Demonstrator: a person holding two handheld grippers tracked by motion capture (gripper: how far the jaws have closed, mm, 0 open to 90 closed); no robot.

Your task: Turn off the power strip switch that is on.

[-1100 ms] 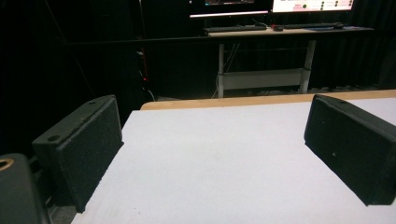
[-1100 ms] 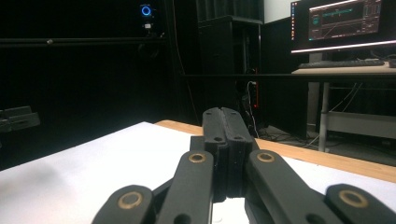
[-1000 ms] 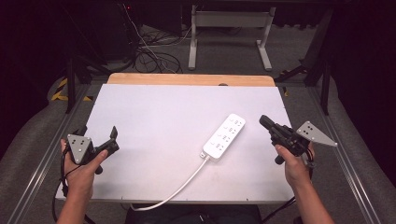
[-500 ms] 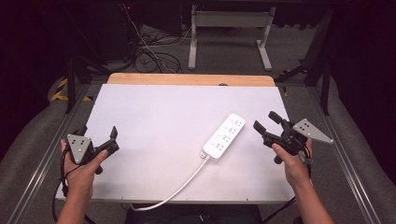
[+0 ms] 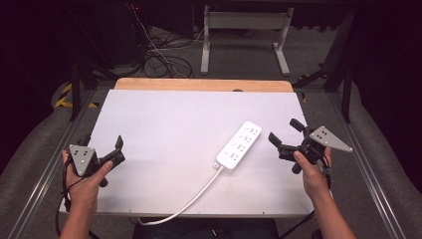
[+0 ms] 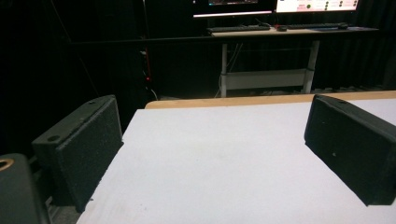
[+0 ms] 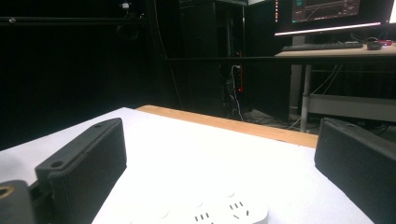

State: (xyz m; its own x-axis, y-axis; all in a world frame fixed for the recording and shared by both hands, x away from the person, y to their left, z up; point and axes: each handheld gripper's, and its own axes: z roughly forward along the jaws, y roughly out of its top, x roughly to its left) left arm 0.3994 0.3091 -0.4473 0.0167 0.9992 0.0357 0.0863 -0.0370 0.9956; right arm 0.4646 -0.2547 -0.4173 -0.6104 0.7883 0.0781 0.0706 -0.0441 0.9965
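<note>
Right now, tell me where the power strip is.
In the high view, the power strip lies on the table's right half, just left of the open right gripper.

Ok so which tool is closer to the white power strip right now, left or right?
Right. The right tool sits open just off the power strip, on its right side, jaws pointing toward it. The left tool is open far across the table near the left edge.

Power strip (image 5: 239, 147) on table (image 5: 164, 124), right of centre.
</note>
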